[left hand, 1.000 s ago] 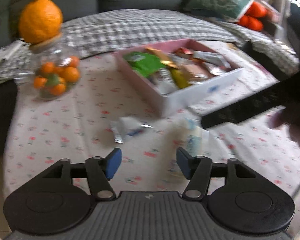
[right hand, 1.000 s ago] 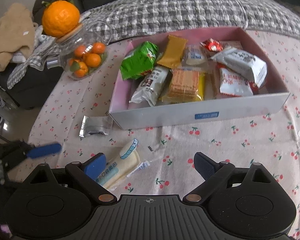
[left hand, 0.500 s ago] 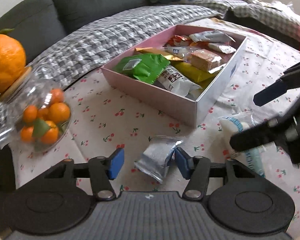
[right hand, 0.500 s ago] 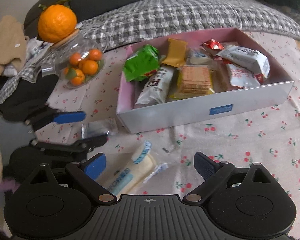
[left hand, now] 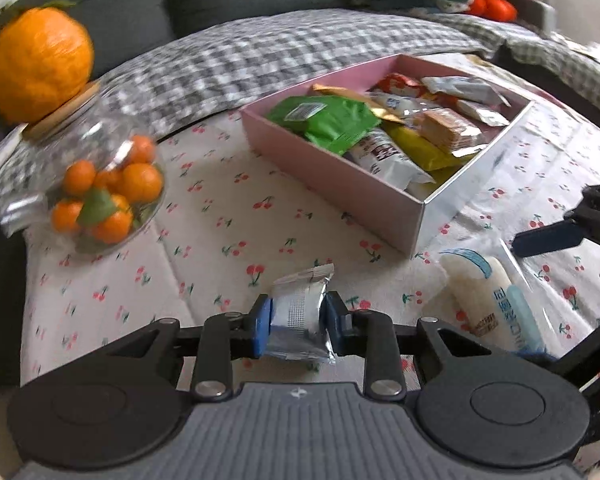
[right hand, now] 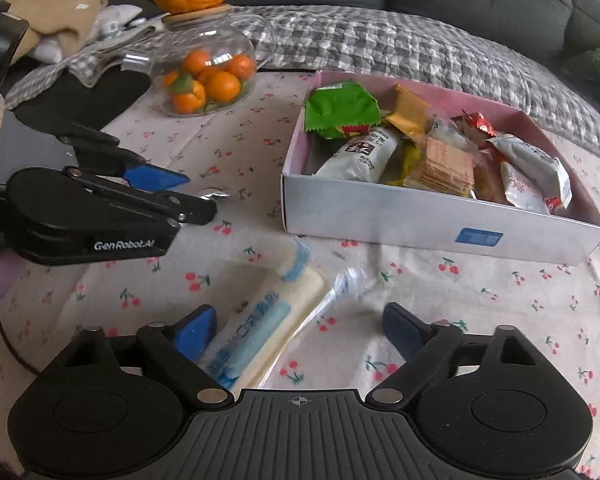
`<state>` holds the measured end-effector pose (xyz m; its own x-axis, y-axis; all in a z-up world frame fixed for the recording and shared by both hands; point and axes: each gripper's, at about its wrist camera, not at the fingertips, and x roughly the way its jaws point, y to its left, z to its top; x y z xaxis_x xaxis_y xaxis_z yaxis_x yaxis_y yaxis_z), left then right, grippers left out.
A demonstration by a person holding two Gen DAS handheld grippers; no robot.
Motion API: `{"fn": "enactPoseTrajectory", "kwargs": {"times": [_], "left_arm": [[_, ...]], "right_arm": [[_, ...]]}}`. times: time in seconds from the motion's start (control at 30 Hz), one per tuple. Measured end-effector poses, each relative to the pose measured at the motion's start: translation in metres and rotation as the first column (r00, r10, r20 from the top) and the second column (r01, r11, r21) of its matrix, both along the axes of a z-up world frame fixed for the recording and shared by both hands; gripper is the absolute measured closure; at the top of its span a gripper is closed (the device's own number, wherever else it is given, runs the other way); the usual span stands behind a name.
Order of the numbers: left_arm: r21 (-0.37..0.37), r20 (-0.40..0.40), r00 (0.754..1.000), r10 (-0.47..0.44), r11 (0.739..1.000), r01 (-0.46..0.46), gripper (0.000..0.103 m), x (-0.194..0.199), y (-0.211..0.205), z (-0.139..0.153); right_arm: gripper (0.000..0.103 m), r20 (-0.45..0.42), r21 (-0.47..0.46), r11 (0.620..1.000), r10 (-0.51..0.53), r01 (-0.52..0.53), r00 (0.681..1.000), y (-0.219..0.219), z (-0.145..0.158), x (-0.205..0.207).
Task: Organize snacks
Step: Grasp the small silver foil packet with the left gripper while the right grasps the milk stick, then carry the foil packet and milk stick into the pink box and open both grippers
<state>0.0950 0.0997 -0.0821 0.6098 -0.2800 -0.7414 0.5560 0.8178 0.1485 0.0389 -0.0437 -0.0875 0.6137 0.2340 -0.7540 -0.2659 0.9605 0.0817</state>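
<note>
Our left gripper [left hand: 296,322] pinches the silver packet [left hand: 300,312]; the box [left hand: 340,184] lies ahead-right. Our right gripper [right hand: 298,330] gapes over the cream packet [right hand: 260,320], its long axis running forward-right.

cherry-print tablecloth [right hand: 500,300]; on it: pink box [right hand: 420,228]; glass jar [right hand: 204,60]; cream packet [right hand: 260,320]

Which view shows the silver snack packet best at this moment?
The left wrist view: the silver packet sits centred, clamped in the left hand-held gripper. The right wrist view shows only a sliver of it behind that gripper.
</note>
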Motion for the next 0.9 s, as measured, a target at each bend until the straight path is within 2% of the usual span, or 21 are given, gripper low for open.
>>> {"fn": "enactPoseTrajectory", "kwargs": {"times": [0.03,0.13,0.2,0.27,0.5,0.73,0.9], "left_arm": [[-0.003,-0.009,1.0,0.019,1.0,-0.019,0.077,0.0,0.001,0.001],[-0.023,-0.051,0.994,0.092,0.995,-0.094,0.077,-0.003,0.002,0.003],[-0.038,-0.079,0.988,0.133,0.99,-0.137,0.077,-0.005,0.002,0.003],[-0.047,-0.102,0.982,0.16,0.985,-0.166,0.078,-0.009,0.001,0.004],[-0.065,-0.165,0.969,0.183,0.978,-0.196,0.08,-0.025,-0.014,0.007],[-0.118,-0.263,0.943,0.203,0.963,-0.241,0.081,-0.028,-0.028,0.011],[-0.146,-0.287,0.933,0.219,0.952,-0.268,0.081,-0.033,-0.036,0.016]], "right_arm": [[0.02,0.002,0.0,1.0,0.009,-0.009,1.0,-0.003,0.001,-0.002],[0.039,0.004,0.005,1.0,0.027,-0.027,1.0,-0.009,0.003,-0.009],[0.061,0.002,0.007,0.999,0.039,-0.039,0.999,-0.014,0.005,-0.012],[0.071,-0.006,0.012,0.998,0.056,-0.056,0.998,-0.018,0.008,-0.014],[0.074,-0.061,0.066,0.995,0.075,-0.071,0.995,-0.036,0.011,-0.017],[0.078,-0.145,0.174,0.984,0.06,-0.034,0.988,-0.066,0.013,-0.016],[0.081,-0.179,0.219,0.976,0.032,0.008,0.983,-0.092,0.014,-0.016]]}}
